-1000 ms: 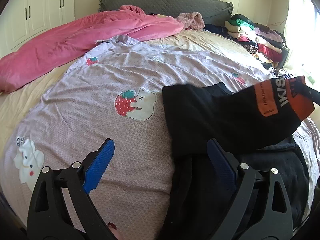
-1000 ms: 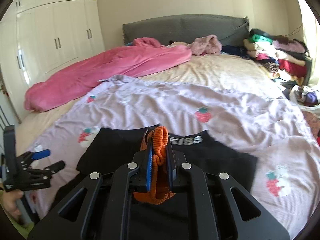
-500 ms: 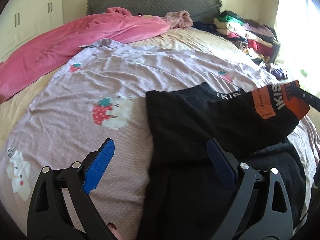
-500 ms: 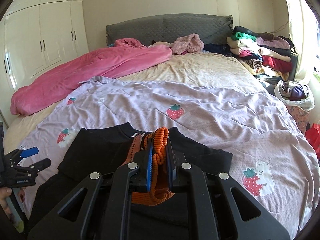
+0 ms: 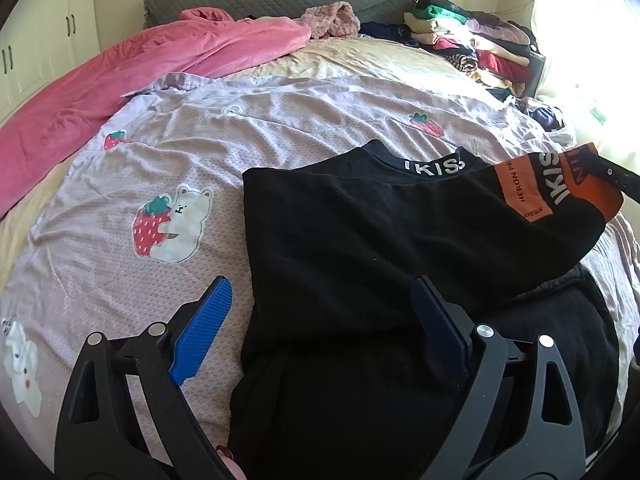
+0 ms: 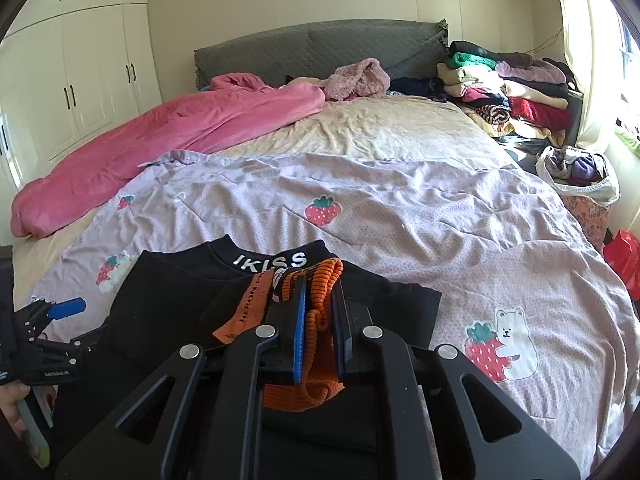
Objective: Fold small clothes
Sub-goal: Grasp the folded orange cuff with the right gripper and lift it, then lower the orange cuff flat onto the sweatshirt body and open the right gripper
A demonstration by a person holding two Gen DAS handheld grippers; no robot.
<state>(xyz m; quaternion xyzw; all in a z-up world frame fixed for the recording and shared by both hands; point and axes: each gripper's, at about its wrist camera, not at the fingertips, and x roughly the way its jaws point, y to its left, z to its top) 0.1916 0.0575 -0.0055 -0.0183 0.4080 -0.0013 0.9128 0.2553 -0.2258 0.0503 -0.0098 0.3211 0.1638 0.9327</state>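
A black sweatshirt (image 5: 360, 240) with a white "IKISS" collar lies on the lilac strawberry-print quilt (image 5: 180, 168). My right gripper (image 6: 319, 312) is shut on its orange ribbed sleeve cuff (image 6: 316, 320) and holds the sleeve across the shirt body (image 6: 168, 304). In the left wrist view the cuff (image 5: 576, 184) hangs at the right, above the shirt. My left gripper (image 5: 320, 320) is open, just above the shirt's left edge, holding nothing. It also shows in the right wrist view (image 6: 56, 320) at the far left.
A pink blanket (image 6: 168, 136) lies along the bed's left side. A pile of folded clothes (image 6: 504, 84) sits at the far right by the grey headboard (image 6: 320, 48). A bag of clothes (image 6: 576, 168) stands beside the bed. White wardrobes (image 6: 72, 80) line the left wall.
My right gripper has carried the orange cuff leftward and lower over the shirt body. The left gripper stayed open and shifted slightly over the shirt's left edge.
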